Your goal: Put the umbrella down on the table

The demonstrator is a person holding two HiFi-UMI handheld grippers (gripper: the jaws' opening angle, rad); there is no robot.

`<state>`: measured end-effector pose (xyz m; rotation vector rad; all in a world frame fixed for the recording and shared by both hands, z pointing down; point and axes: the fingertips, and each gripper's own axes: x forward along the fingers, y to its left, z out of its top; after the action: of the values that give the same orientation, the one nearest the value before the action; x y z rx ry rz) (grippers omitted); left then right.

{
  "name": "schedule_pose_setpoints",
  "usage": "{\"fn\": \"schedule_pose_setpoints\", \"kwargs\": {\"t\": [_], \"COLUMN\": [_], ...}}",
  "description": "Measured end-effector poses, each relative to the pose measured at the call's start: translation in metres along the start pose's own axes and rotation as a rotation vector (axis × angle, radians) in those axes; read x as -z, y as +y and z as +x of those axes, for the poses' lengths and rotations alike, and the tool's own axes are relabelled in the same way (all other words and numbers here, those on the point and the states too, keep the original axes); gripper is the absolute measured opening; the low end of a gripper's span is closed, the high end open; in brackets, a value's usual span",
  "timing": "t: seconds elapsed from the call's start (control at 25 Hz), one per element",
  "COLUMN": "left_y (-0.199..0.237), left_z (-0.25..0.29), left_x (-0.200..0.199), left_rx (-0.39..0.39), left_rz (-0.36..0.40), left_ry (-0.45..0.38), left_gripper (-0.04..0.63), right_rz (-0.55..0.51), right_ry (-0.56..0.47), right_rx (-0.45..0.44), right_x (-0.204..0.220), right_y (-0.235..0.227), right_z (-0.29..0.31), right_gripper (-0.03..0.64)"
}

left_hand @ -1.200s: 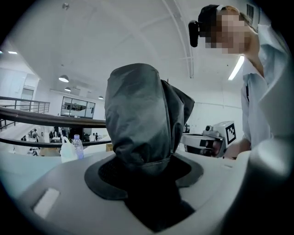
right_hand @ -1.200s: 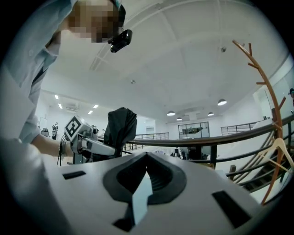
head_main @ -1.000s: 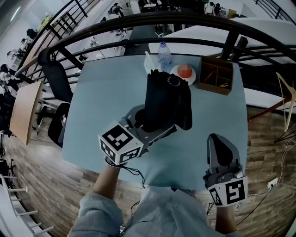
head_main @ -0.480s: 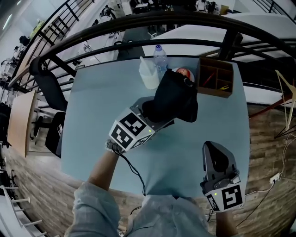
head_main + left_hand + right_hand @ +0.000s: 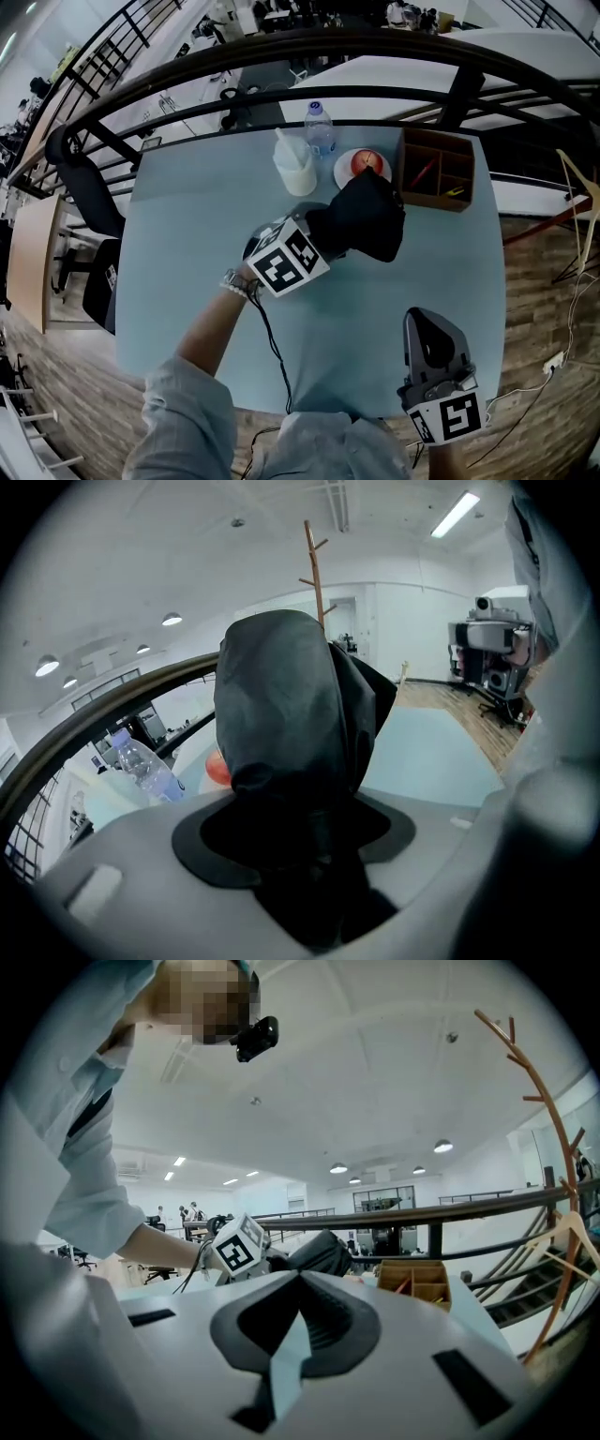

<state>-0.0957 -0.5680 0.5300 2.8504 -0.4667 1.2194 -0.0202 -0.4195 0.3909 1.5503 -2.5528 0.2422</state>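
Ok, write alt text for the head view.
Seen from above, the left tool grips a folded black umbrella over a pale blue table. The right tool hangs empty at the table's near edge. A water bottle, white container, plate and wooden box line the far side.

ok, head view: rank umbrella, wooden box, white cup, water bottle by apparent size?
1. umbrella, though it's nearest the camera.
2. wooden box.
3. white cup and water bottle: too alike to rank.

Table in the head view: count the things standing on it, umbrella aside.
4, all along the far edge: white cup, water bottle, plate with something red, wooden organiser at the right. The umbrella may hide more.
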Motion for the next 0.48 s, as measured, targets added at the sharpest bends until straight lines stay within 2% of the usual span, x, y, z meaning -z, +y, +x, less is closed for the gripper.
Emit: {"fn": "schedule_pose_setpoints", "kwargs": {"t": [0.48], "left_y": [0.023], "left_z": [0.075], "left_x": [0.046], "left_rx": [0.035], "left_rz": [0.181], "left_ry": [0.219], "left_gripper": [0.258], "right_rz": [0.046], "right_ry": [0.051], "right_rx": [0.075], "right_x": [0.030], "right_y": [-0.014], "right_z": [0.005], "right_gripper": [-0.005]}}
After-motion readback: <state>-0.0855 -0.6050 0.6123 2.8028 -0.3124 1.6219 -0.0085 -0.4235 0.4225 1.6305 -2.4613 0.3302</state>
